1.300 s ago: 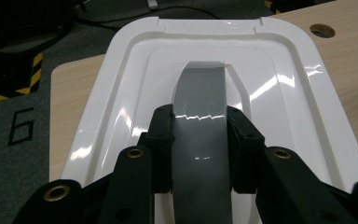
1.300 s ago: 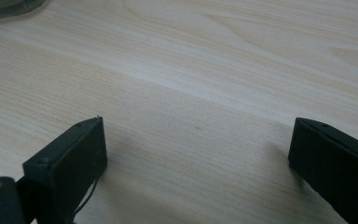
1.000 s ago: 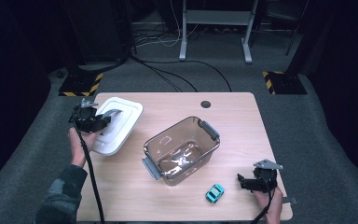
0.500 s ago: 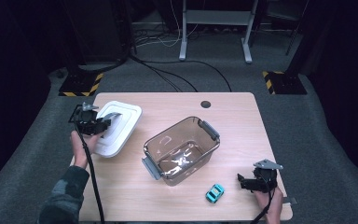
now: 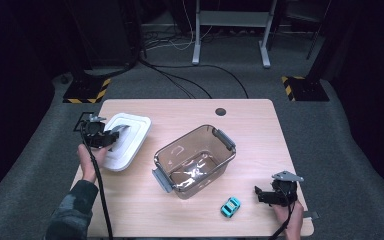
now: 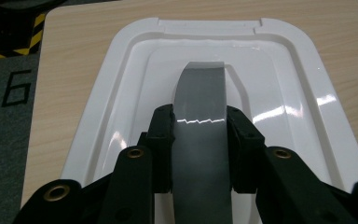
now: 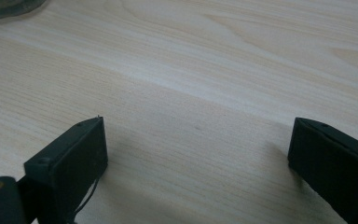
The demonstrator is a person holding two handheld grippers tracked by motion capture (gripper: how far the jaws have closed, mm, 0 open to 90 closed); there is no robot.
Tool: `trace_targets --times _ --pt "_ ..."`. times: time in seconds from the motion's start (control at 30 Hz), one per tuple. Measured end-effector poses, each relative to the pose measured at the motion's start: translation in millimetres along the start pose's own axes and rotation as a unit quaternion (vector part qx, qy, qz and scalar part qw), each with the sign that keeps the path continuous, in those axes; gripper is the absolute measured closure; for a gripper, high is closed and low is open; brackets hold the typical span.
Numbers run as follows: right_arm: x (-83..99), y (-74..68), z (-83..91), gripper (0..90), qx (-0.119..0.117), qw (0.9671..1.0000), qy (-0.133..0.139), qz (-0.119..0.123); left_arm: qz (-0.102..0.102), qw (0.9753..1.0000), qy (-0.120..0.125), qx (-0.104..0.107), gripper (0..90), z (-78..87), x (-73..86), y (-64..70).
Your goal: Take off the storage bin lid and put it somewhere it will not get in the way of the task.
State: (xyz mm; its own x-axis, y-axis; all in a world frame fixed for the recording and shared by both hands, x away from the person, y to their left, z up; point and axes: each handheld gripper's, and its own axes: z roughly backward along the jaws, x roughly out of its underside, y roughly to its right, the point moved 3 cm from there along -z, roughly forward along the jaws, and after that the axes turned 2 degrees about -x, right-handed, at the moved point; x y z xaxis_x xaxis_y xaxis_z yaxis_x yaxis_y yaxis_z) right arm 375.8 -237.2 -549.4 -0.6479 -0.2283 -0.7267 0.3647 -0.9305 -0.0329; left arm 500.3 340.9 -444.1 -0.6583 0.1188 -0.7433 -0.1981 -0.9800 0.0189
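Note:
A white lid [image 5: 130, 137] with a grey strap handle [image 6: 200, 116] sits at the table's left side. My left gripper [image 5: 111, 136] is shut on that handle, with a jaw pressed against each side of it [image 6: 200, 140]. I cannot tell whether the lid is touching the table. A clear plastic bin [image 5: 194, 160] with grey latches stands empty at the table's middle. A small teal toy car [image 5: 230, 206] lies near the front edge. My right gripper [image 5: 260, 192] is low to the right of the car and open, with bare wood between its jaws [image 7: 198, 140].
The light wood table [image 5: 260, 130] has a round cable hole [image 5: 220, 111] at its back edge. Grey carpet surrounds it, with black cables and yellow-black striped stand bases [image 5: 86, 91] beyond. The lid overhangs close to the table's left edge.
The left gripper and the lid have shifted slightly toward the person. The right gripper, the bin and the car have not moved.

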Motion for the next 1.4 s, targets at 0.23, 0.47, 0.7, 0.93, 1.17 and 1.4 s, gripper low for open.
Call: trace_targets --times 0.23,0.47,0.7,0.93,1.17,1.4 --pt "0.0 0.0 0.0 4.0 0.000 1.0000 0.000 0.000 0.008 1.0000 -0.002 0.001 66.9 -5.7 6.4 1.0" --pt "0.1 0.1 0.1 4.0 0.000 1.0000 0.000 0.001 0.020 0.9998 0.000 -0.004 66.9 -13.2 16.1 1.1" --pt "0.0 0.1 0.0 4.0 0.000 1.0000 0.000 0.000 0.026 0.9995 -0.003 -0.015 66.9 -22.8 27.8 1.6" --pt "0.0 0.0 0.0 4.0 0.000 1.0000 0.000 0.000 0.033 0.9991 -0.011 -0.025 66.9 -30.0 38.9 -0.4" --pt "0.0 0.0 0.1 4.0 0.000 1.0000 0.000 0.000 0.026 0.9989 -0.019 -0.034 66.9 -37.7 49.1 0.1" --pt "0.0 0.1 0.0 4.0 0.000 1.0000 0.000 0.000 0.015 0.9987 -0.027 -0.039 66.8 -42.7 58.0 3.0"
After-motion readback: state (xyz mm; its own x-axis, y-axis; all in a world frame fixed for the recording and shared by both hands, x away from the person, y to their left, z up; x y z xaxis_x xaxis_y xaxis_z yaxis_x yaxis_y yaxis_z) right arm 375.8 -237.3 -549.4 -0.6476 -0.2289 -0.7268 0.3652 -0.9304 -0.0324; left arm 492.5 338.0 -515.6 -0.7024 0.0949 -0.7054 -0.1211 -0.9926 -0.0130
